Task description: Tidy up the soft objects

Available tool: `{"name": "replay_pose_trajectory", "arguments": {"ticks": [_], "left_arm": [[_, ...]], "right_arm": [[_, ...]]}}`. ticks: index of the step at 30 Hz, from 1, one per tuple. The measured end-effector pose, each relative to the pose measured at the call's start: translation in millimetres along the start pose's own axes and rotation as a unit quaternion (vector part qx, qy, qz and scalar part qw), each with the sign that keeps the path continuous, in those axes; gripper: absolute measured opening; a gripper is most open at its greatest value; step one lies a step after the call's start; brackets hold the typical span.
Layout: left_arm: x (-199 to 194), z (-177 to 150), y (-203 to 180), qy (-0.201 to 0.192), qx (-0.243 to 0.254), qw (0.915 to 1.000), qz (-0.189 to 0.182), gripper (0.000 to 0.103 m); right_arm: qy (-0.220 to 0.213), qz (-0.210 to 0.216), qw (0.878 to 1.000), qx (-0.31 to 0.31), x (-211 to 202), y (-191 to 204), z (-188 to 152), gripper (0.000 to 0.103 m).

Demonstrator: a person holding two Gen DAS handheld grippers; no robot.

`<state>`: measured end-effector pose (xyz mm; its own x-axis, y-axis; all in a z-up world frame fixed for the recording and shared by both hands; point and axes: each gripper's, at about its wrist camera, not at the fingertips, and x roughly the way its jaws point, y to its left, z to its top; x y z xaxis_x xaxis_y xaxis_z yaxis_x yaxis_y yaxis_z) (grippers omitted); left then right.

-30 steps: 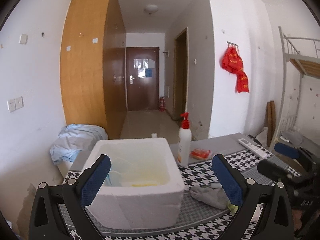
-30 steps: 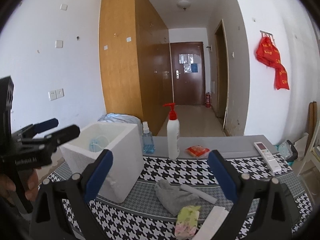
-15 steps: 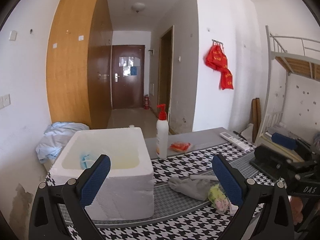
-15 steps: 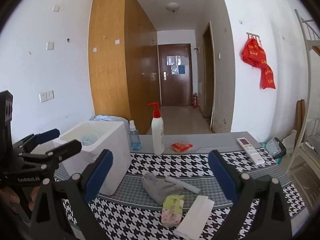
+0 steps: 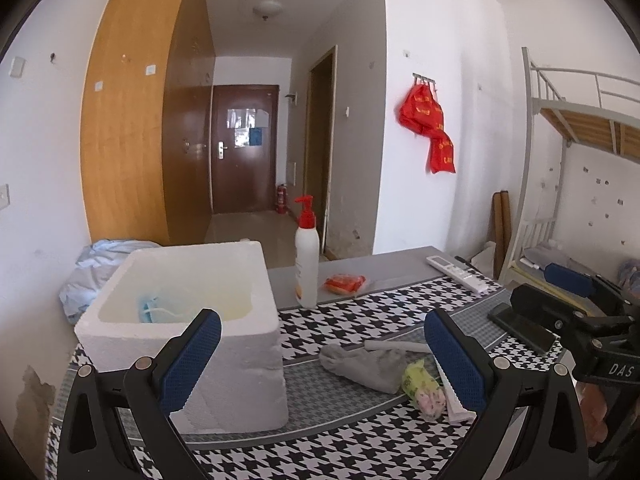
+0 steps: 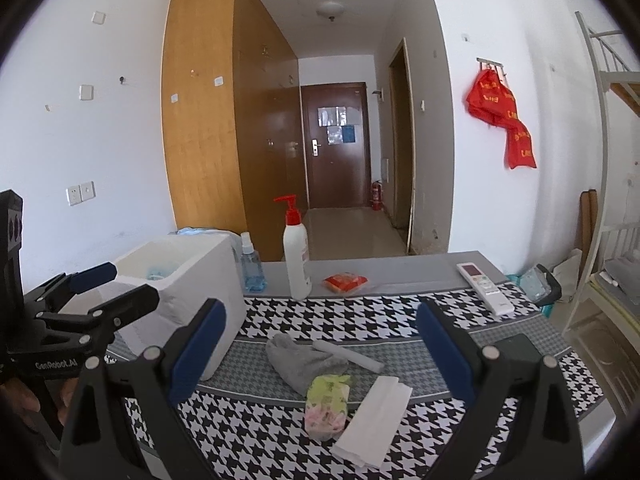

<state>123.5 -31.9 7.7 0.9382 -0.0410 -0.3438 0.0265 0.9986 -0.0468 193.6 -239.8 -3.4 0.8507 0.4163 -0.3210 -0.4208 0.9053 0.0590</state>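
Note:
A white foam box [image 5: 188, 320] [image 6: 180, 280] stands at the table's left, with a blue face mask [image 5: 154, 310] inside. On the houndstooth cloth lie a grey sock [image 6: 298, 360] [image 5: 362, 364], a green-pink tissue pack [image 6: 328, 404] [image 5: 422, 390], a folded white tissue [image 6: 374, 418] and a white roll [image 6: 348, 356]. My left gripper [image 5: 320, 364] is open and empty, held above the box's near right corner. My right gripper [image 6: 320, 360] is open and empty, held above the sock and tissue pack.
A red-pump lotion bottle [image 6: 296, 256], a blue sanitizer bottle [image 6: 250, 264], an orange packet [image 6: 345, 282] and a white remote [image 6: 484, 286] sit at the table's back. A dark phone [image 5: 520, 326] lies at the right. A bunk bed [image 5: 580, 128] stands at the right.
Both grippers have pulled back and risen from the table. The left view swung right, off the box, bringing the sock and tissue pack into view. Both stay open and empty.

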Motion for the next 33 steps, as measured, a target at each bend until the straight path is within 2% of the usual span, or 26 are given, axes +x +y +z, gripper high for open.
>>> {"name": "replay_pose_trajectory", "arguments": {"ticks": [33], "left_arm": [[11.0,-20.5,-25.5,0.027,0.011,0.9990,-0.034,0.102]], "right_arm": [[0.020,-0.026,0.999,0.006,-6.3,-19.5,-23.1,0.098]]}}
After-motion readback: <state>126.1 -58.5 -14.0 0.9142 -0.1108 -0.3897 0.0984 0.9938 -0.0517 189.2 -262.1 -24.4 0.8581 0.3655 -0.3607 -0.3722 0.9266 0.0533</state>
